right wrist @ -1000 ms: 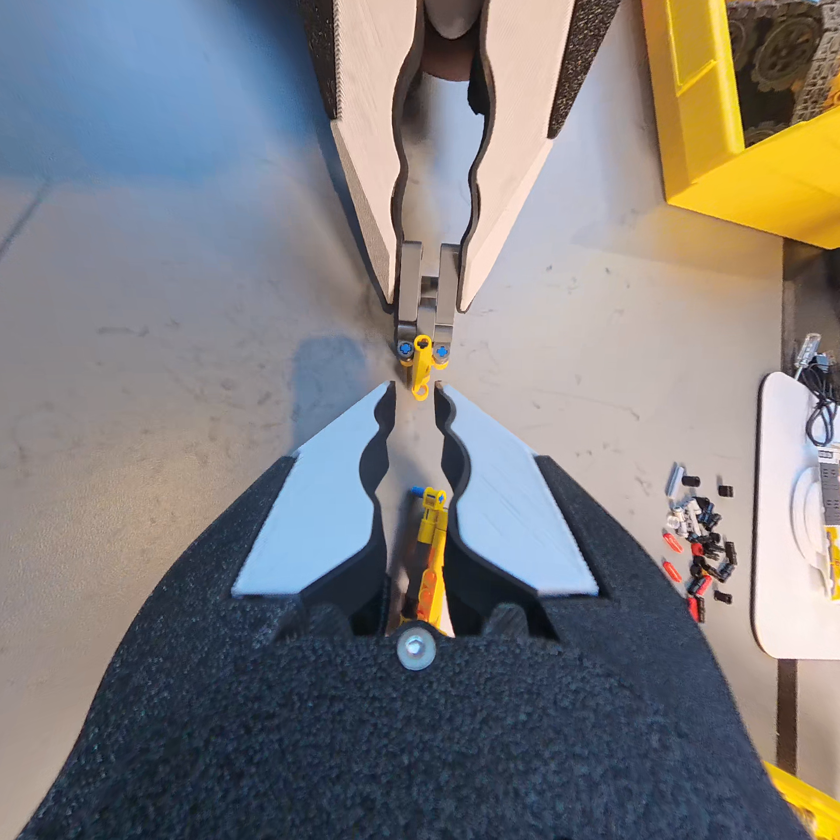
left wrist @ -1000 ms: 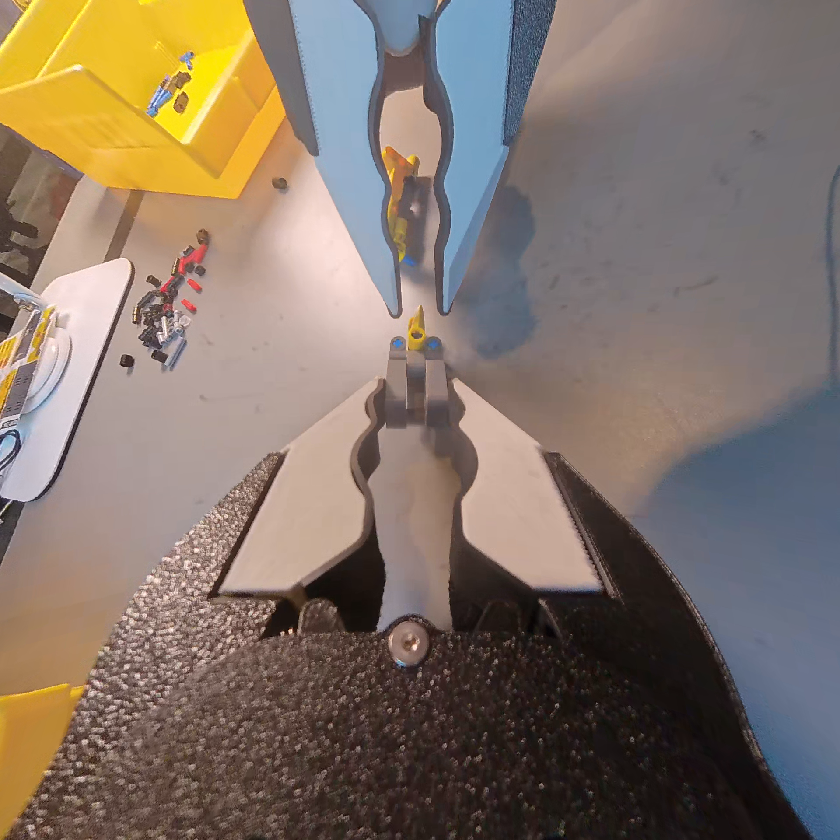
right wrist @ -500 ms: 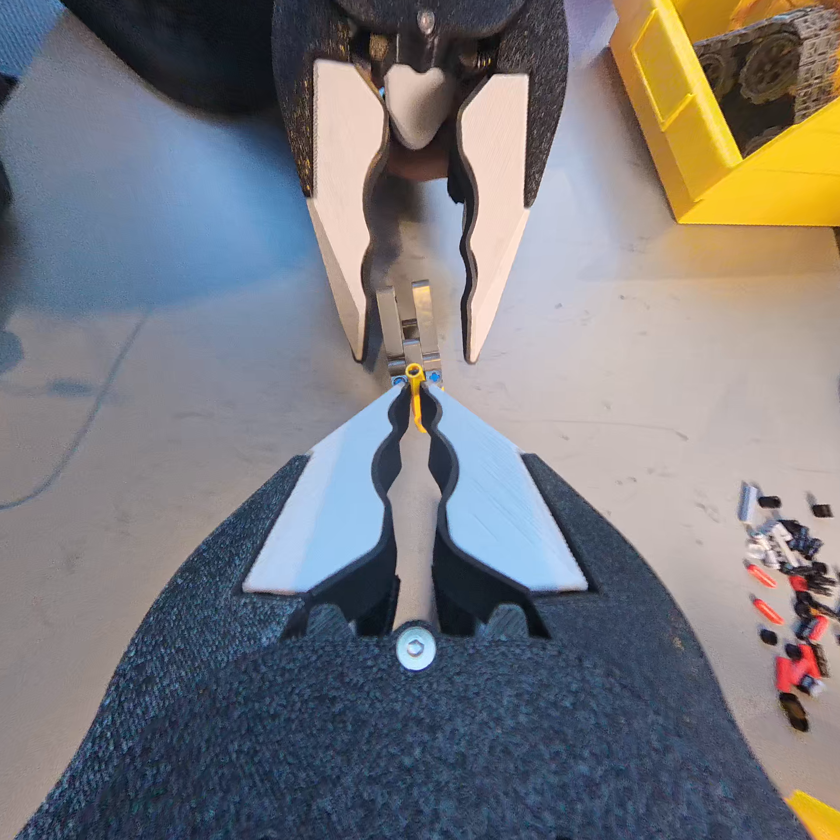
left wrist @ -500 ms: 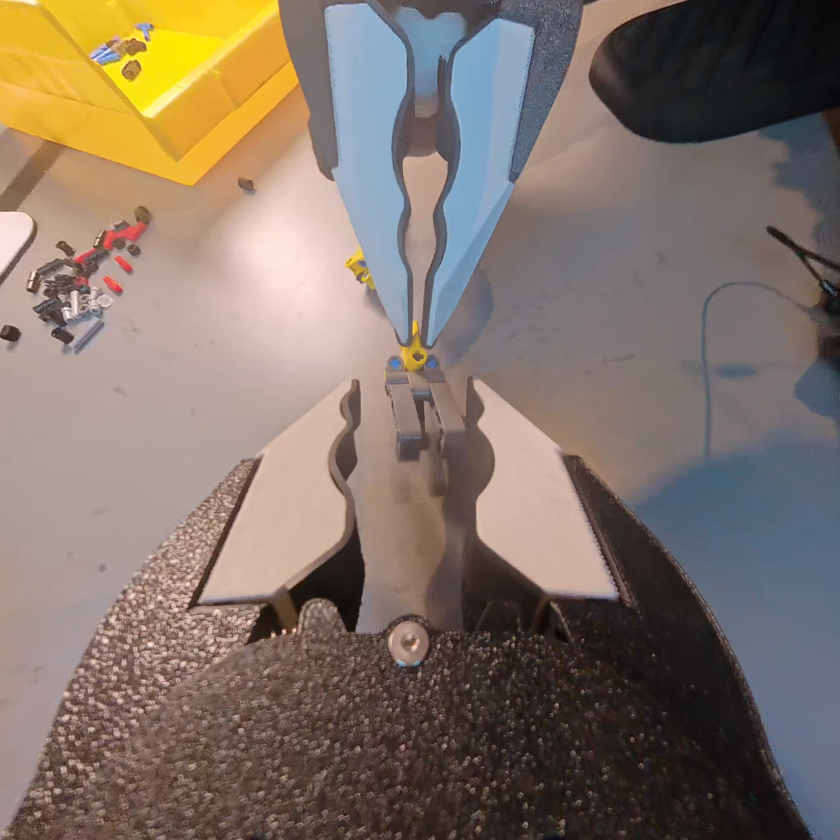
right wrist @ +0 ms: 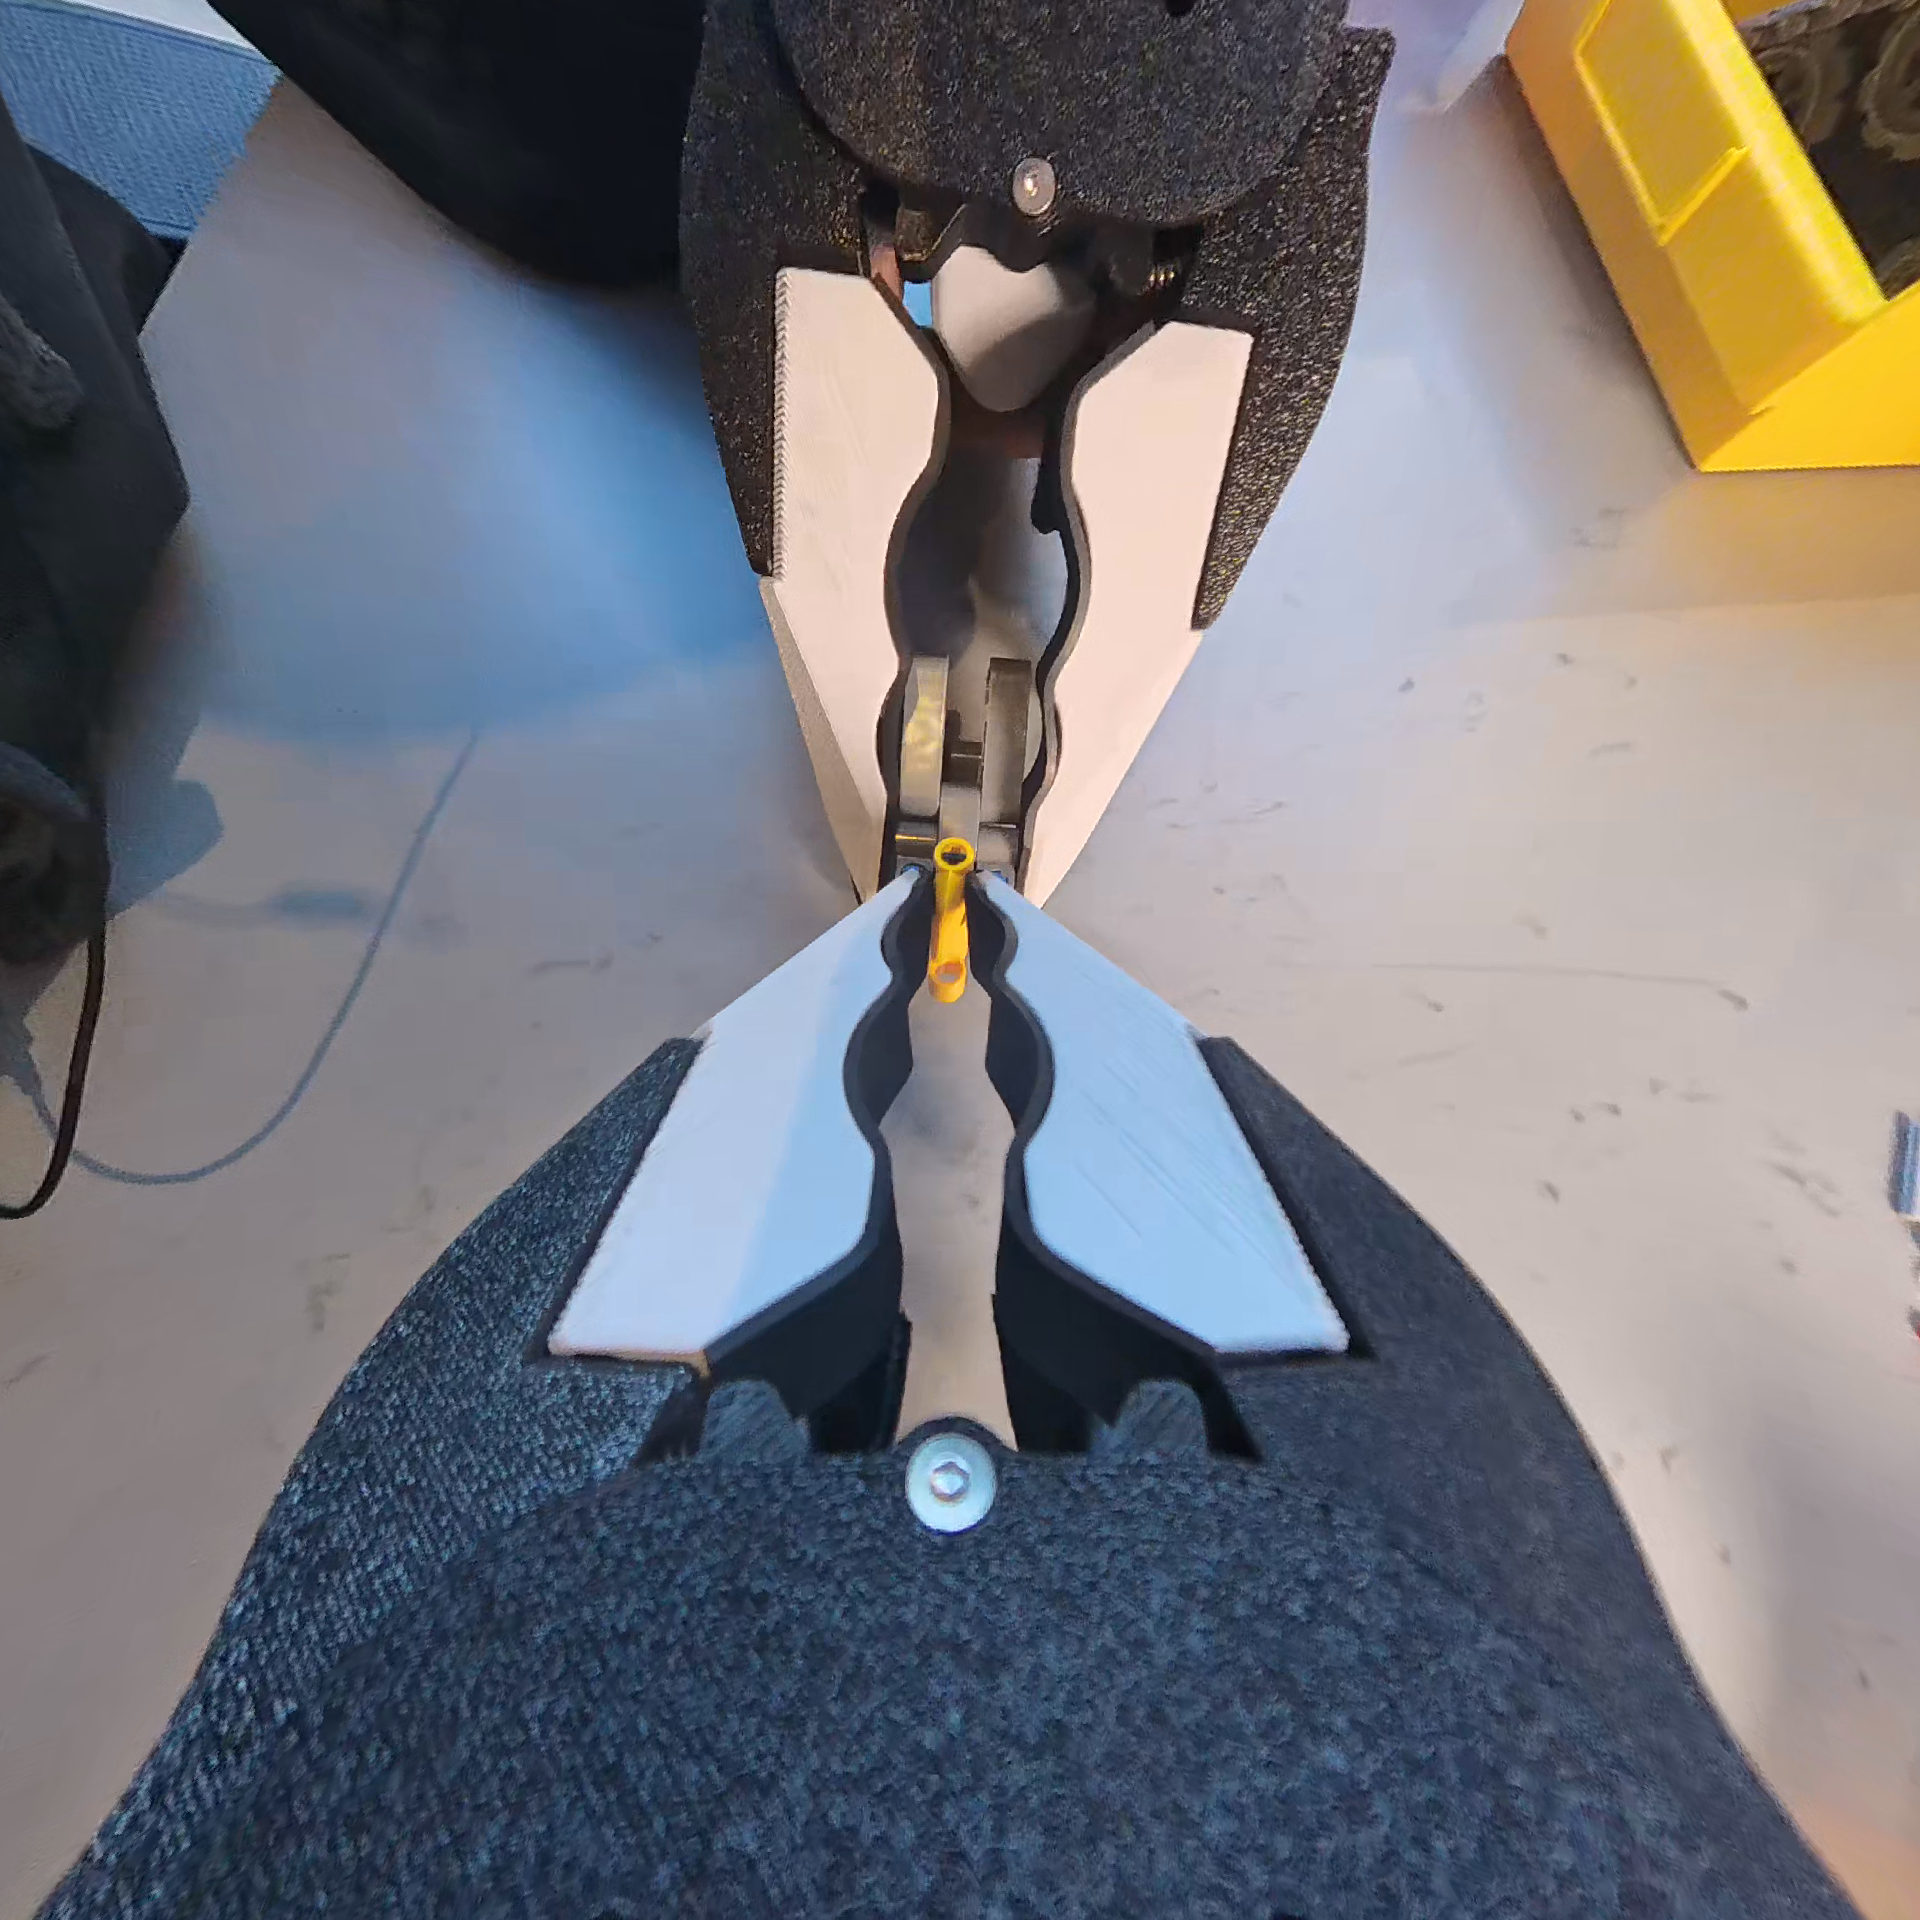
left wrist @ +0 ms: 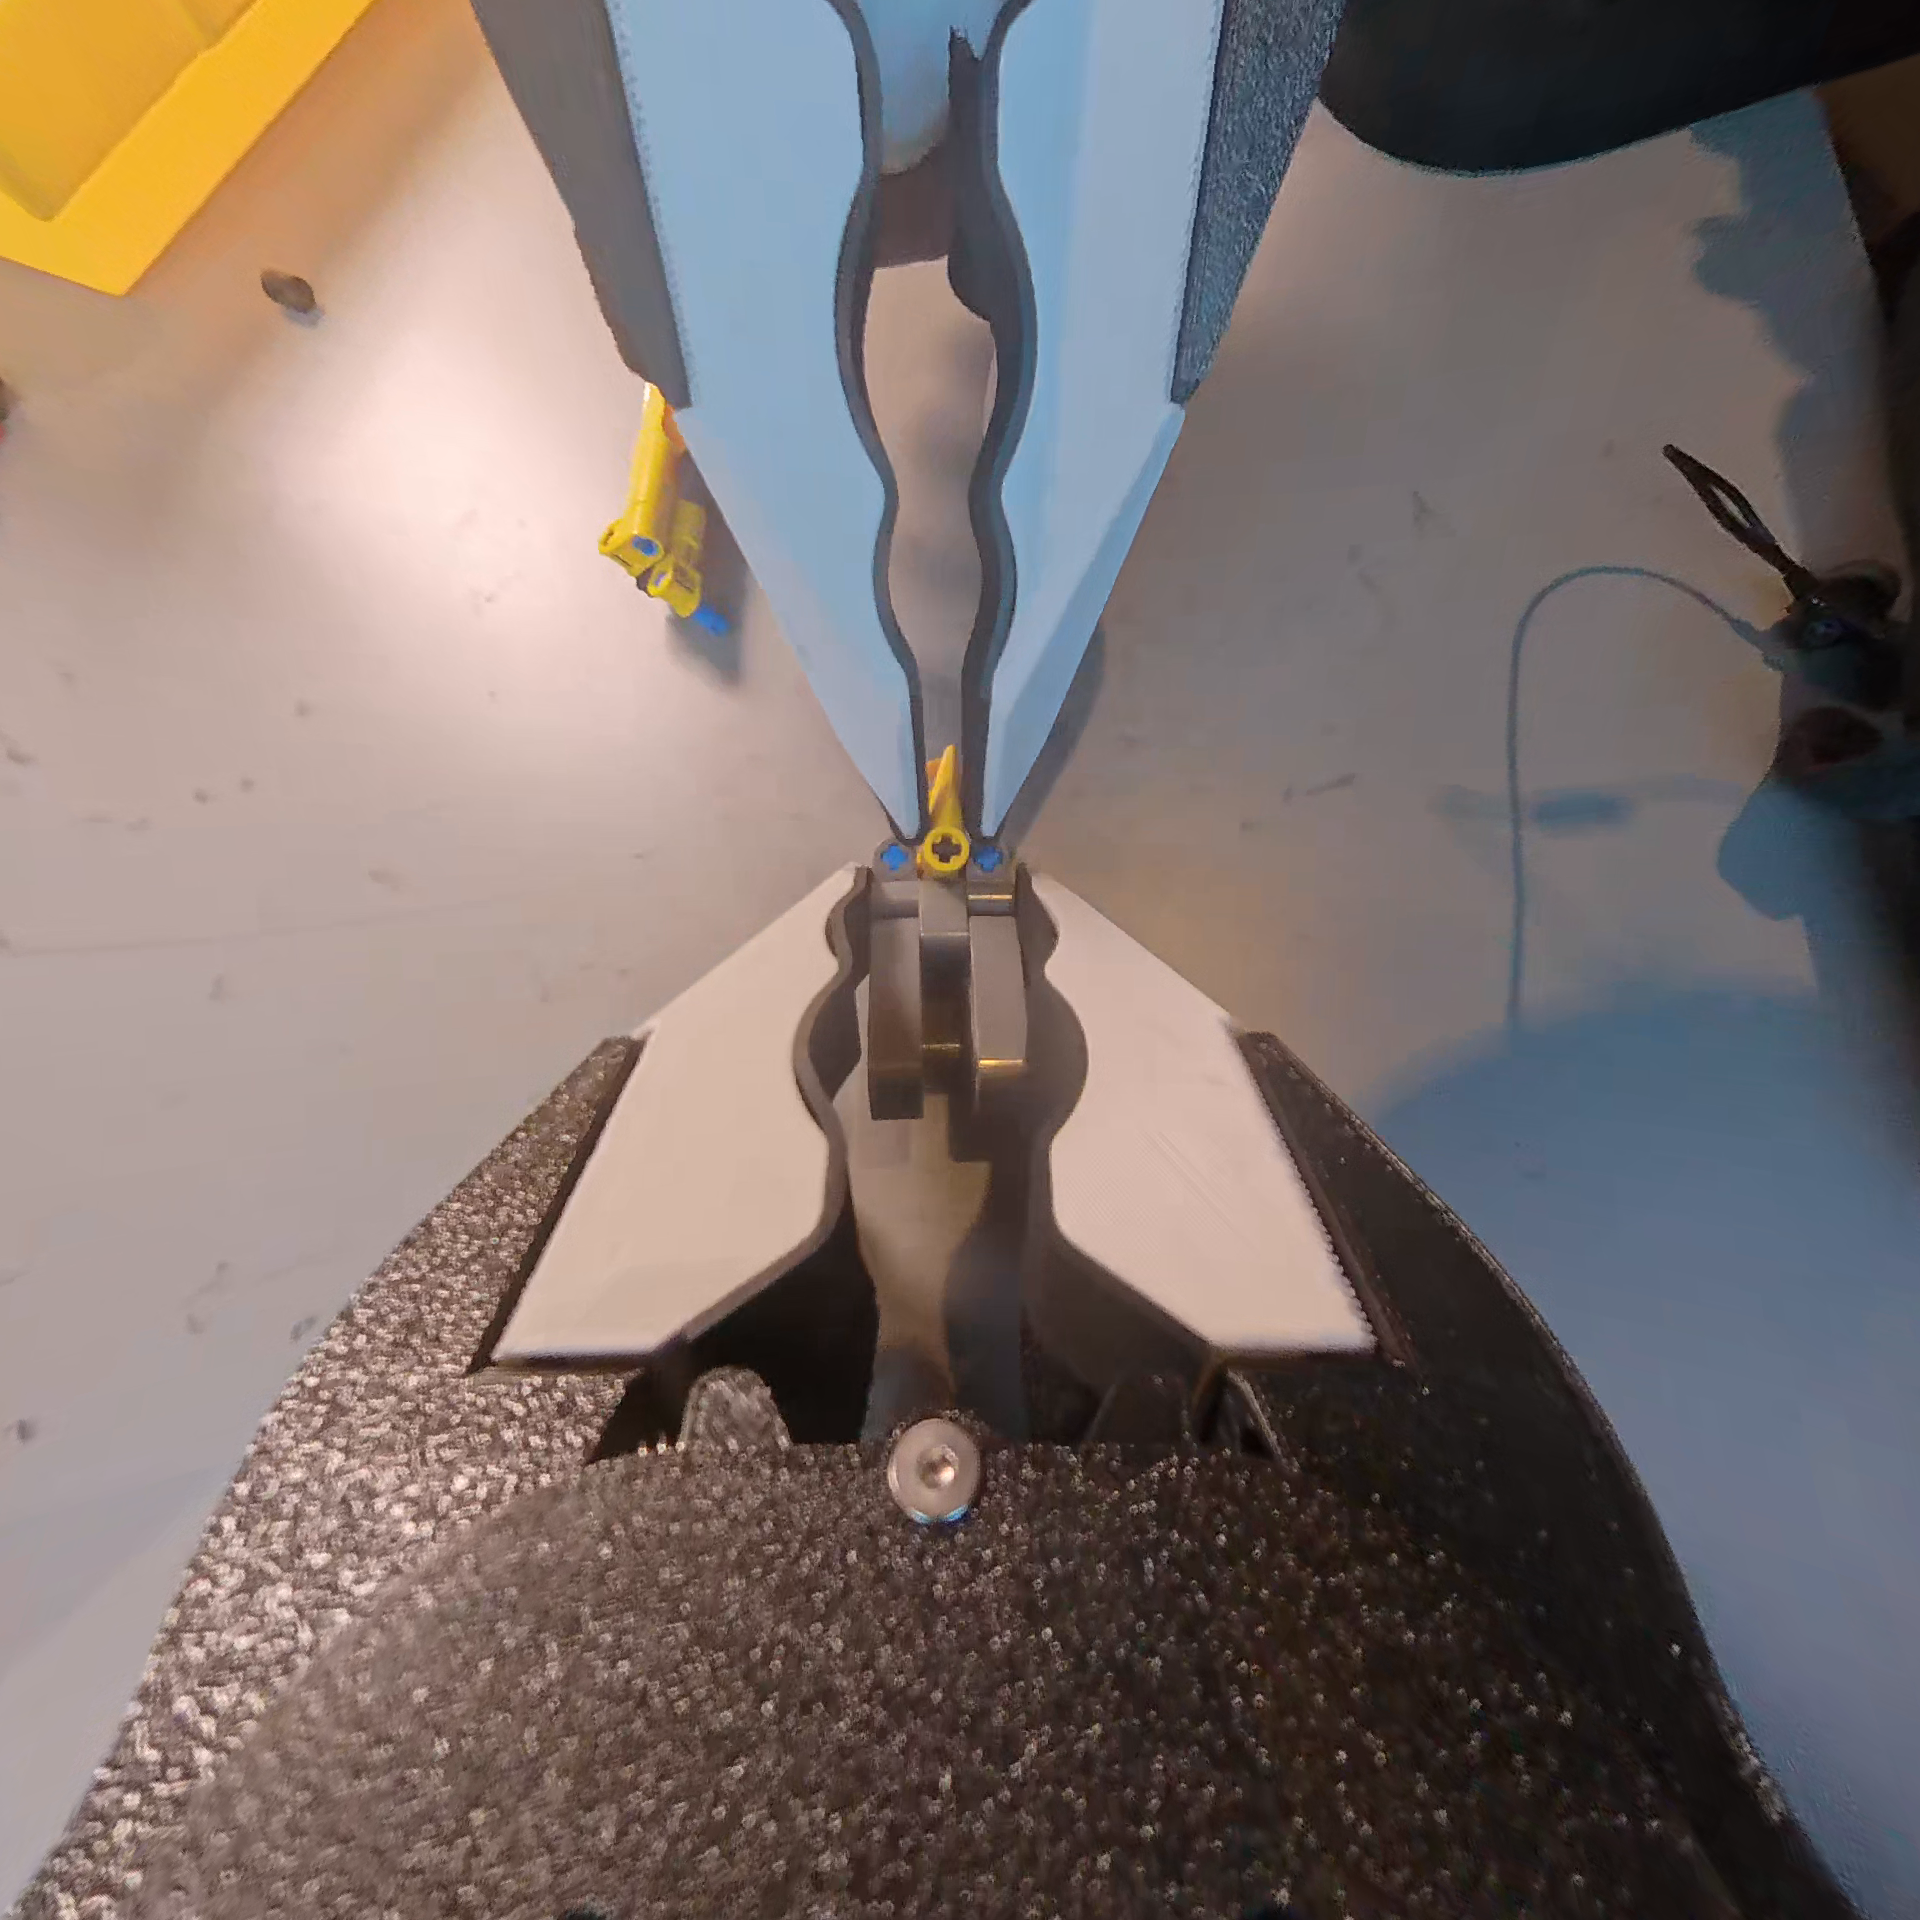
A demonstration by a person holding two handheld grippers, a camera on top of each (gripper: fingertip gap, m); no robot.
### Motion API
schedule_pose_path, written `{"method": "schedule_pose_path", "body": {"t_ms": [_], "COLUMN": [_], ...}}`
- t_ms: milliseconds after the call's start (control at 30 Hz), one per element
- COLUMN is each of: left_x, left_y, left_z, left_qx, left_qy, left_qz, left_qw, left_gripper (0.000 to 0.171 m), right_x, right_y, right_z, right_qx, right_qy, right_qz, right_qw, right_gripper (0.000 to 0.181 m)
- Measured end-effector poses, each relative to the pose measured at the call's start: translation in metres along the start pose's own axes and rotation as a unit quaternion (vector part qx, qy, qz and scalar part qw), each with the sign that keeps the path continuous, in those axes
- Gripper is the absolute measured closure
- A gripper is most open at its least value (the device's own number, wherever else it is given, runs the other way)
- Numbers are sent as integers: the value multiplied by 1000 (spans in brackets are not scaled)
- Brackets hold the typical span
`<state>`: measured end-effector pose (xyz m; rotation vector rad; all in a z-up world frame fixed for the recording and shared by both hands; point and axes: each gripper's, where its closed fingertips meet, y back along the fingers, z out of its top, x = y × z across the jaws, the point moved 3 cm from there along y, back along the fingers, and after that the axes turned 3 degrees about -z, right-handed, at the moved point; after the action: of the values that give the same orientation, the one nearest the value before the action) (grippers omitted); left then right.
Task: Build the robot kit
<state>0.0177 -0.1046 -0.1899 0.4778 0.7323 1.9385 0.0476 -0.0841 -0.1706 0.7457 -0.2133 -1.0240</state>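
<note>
Both grippers met tip to tip above the scuffed grey tabletop (left wrist: 312, 935). The left gripper (left wrist: 943, 883) had its pale grey fingers closed on a dark grey plastic assembly of parallel flat beams (left wrist: 940, 997), which sat upright between the fingertips and carried two small blue pins (left wrist: 895, 856) at its far end. In the right wrist view the same assembly (right wrist: 961, 748) appeared clamped near the tips of the far gripper.

The right gripper (right wrist: 948, 883) had its whitish fingers pinched on a small yellow plastic connector piece (right wrist: 948, 925). The connector's round end with a cross-shaped hole (left wrist: 944, 850) lay between the two blue pins, touching the end of the grey assembly. Its other end pointed back into the gap between the right gripper's fingers.

Surroundings: a separate yellow plastic sub-assembly with a blue pin (left wrist: 660, 540) lay on the table, left of the right gripper's fingers in the left wrist view. A small black piece (left wrist: 288, 291) sat near a yellow plastic bin (left wrist: 125, 177) at upper left. A second yellow bin (right wrist: 1714, 260) holding dark parts stood at upper right in the right wrist view. A thin dark cable (right wrist: 312, 1039) curved across the table.
</note>
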Motion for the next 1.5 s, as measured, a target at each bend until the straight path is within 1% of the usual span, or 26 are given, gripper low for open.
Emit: {"method": "schedule_pose_path", "body": {"t_ms": [100,167,233,300,400,467,500,533,600,633,700,733,767,833,867,933,1000,1067,1233,1400,1500], "left_x": [-3,0,8,15,19,21,22,24,26,26,26,25,25,24,24,24,23,22,22,22,20], "left_y": [0,-1,-1,0,2,3,3,4,4,4,5,5,5,5,5,4,4,3,2,2,1], "left_z": [0,-1,-1,-3,-5,-6,-6,-7,-7,-7,-8,-8,-8,-8,-8,-8,-8,-7,-7,-6,-6], "left_qx": [0,8,12,15,14,16,17,17,16,16,17,18,19,21,22,23,22,24,26,26,26], "left_qy": [-6,14,46,67,96,105,107,110,117,117,112,109,106,100,98,99,105,107,116,118,97], "left_qz": [-9,0,20,40,49,57,61,65,69,67,68,69,70,71,73,73,72,74,77,79,71], "left_qw": [1000,1000,999,997,994,993,992,992,991,991,991,991,992,992,992,992,992,991,990,989,992], "left_gripper": [146,146,146,146,146,146,146,146,146,146,146,146,146,146,146,146,146,146,146,146,146], "right_x": [4,2,-6,-13,-17,-19,-18,-15,-2,0,0,-3,-8,-17,-19,-16,-17,-17,-15,-14,-15], "right_y": [0,-1,-2,-4,-6,-1,0,1,-3,-6,-6,-2,1,4,2,-3,-3,-1,0,0,1], "right_z": [0,-1,-3,-3,-4,-5,-6,-6,-4,-4,-7,-5,-2,-4,-8,-11,-11,-11,-11,-11,-11], "right_qx": [-3,1,21,38,39,37,36,30,17,18,28,19,8,10,19,21,24,29,34,33,32], "right_qy": [6,7,5,-15,-55,-59,-62,-66,-84,-86,-59,-56,-62,-65,-57,-50,-39,-35,-28,-29,-29], "right_qz": [20,17,-12,-47,-101,-125,-128,-122,-89,-95,-112,-123,-132,-145,-146,-140,-155,-160,-174,-171,-153], "right_qw": [1000,1000,1000,998,993,990,989,990,992,992,992,991,989,987,987,989,987,986,984,984,987], "right_gripper": [176,176,176,176,176,177,177,181,181,181,181,181,177,162,162,169,177,181,181,181,181]}}
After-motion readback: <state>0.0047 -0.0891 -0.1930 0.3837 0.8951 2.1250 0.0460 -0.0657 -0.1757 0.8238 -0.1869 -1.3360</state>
